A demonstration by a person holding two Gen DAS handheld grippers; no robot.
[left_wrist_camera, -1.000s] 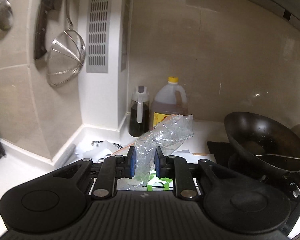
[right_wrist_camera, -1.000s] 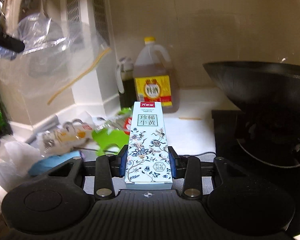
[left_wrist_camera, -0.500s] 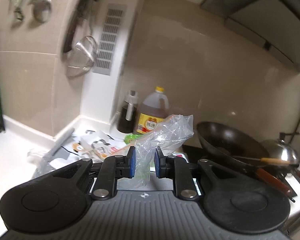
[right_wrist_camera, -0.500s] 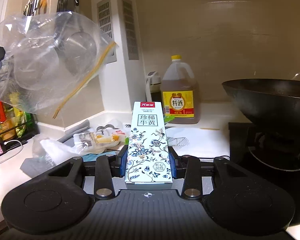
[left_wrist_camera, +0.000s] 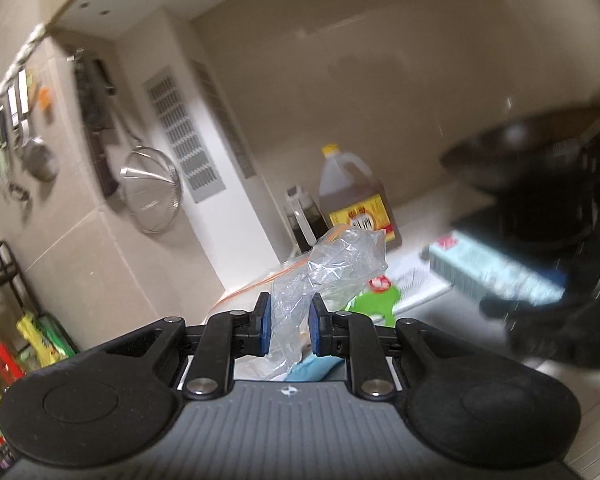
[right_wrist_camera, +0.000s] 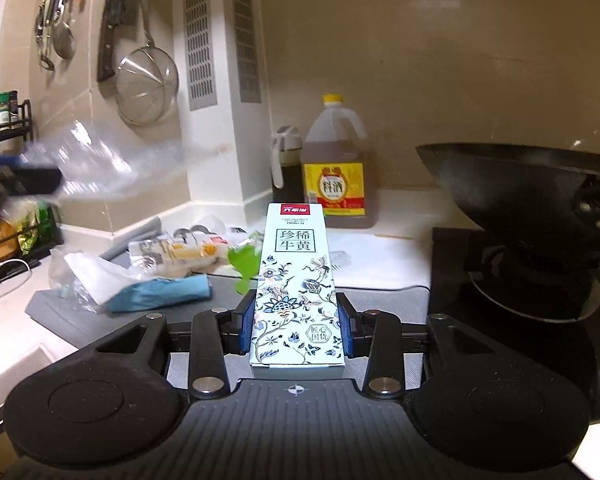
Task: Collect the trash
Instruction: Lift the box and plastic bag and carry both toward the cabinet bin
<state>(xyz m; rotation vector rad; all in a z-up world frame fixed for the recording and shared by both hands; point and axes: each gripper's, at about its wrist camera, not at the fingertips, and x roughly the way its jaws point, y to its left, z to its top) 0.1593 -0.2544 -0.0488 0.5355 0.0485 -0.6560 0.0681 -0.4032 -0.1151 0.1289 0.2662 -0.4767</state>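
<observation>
Left gripper clamped on clear plastic bag, held up above counter's back corner. Right gripper closed around floral carton, raised over counter's front edge. More wrappers heaped near back-left corner.

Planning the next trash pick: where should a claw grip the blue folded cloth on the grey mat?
Grip the blue folded cloth across its narrow width near the right end, coming from above: it lies flat and long, and its left end is tucked under a clear plastic wrapper.
</observation>
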